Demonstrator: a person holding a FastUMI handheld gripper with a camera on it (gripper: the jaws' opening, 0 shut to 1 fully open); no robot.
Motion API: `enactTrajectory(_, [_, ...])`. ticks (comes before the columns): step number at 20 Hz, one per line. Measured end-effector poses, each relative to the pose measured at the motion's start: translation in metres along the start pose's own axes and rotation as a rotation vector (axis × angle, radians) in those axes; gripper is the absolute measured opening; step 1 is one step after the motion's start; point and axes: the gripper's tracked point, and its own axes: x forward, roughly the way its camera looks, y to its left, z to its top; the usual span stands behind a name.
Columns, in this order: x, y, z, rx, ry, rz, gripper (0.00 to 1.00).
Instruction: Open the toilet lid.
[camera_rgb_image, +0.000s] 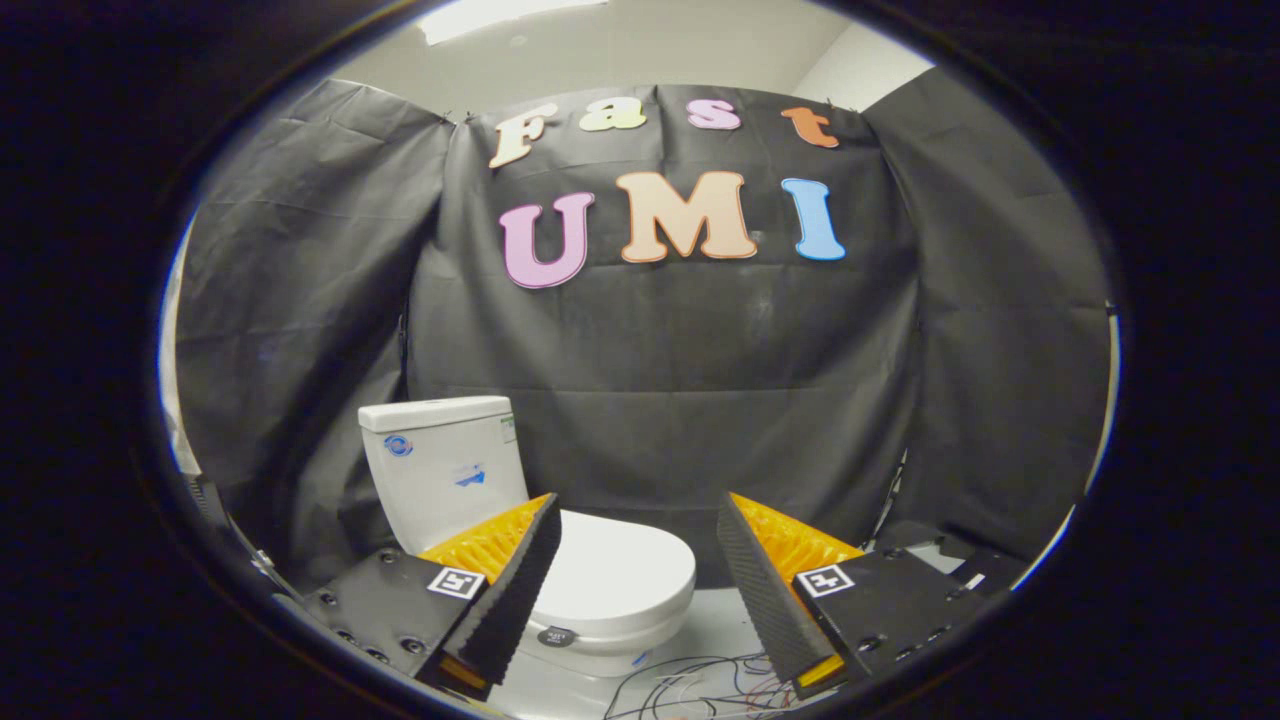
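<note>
Ahead of the gripper (638, 560), whose jaws are being held wide apart and empty, the toilet (470, 500) is seen with its lid (620, 570) lying shut; loose wires (690, 685) are lying near the base.

Gripper (637, 570): jaws spread wide, a clear gap between the two fingers. Left finger (510, 590) and right finger (765, 590) angle outward from their bases, ribbed inner faces turned toward each other. Nothing held or touched. Each finger mount carries a square marker.
</note>
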Motion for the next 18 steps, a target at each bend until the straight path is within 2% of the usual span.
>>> enactTrajectory(9, [0.003,0.000,0.000,0.000,-0.002,-0.005,0.97])
enactTrajectory(14, [0.056,0.000,-0.009,0.010,0.041,-0.008,0.97])
enactTrajectory(16, [0.074,0.009,-0.013,0.017,0.051,0.020,0.97])
enactTrajectory(18, [0.093,0.019,-0.005,0.100,-0.011,0.031,0.96])
